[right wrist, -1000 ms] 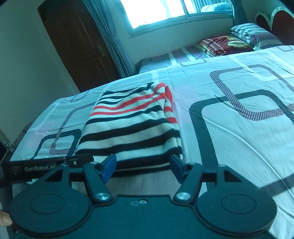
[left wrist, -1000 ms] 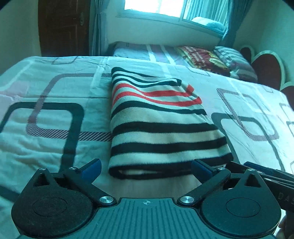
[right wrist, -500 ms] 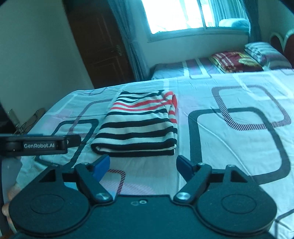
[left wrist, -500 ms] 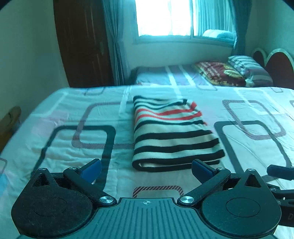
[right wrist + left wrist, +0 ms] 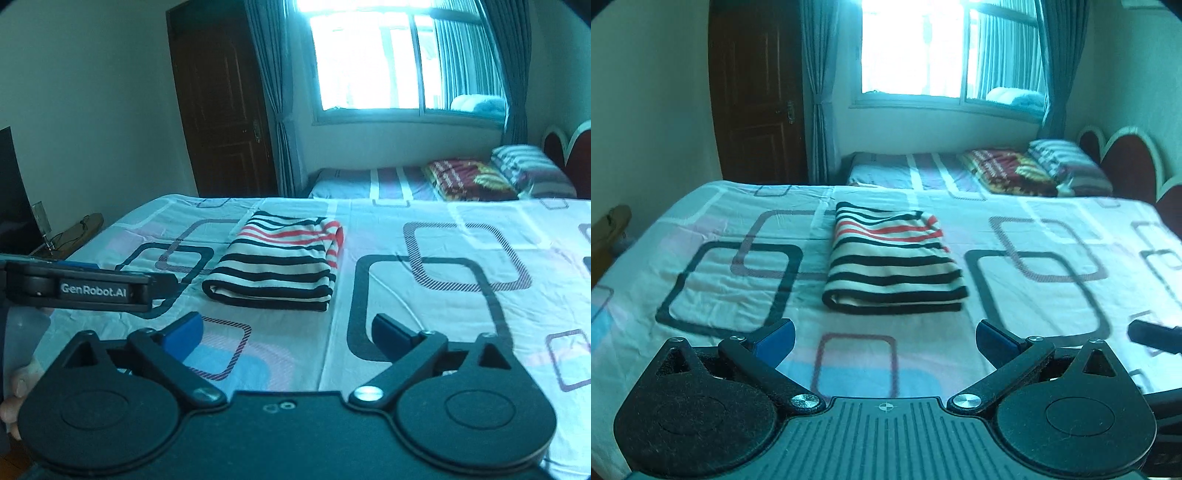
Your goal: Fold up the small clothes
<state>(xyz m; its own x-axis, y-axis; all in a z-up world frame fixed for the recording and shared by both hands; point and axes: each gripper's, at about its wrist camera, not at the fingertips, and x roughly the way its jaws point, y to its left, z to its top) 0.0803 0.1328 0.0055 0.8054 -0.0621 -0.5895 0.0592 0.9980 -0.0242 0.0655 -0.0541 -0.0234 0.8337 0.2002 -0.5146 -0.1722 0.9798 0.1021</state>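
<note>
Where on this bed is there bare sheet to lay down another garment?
Bare sheet lies on both sides of the folded striped garment: the wider stretch to its right, running toward the headboard, and a narrower stretch to its left, up to the bed edge. The far end by the pillows and blanket is crowded.

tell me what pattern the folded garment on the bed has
Cream with black stripes, plus red stripes toward its far end: folded garment, clearest in the left wrist view.

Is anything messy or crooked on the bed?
Nothing stands out. The striped top lies folded in a neat stack on the bedsheet, clear of both grippers, with only its red-striped far corner a little rumpled.
</note>
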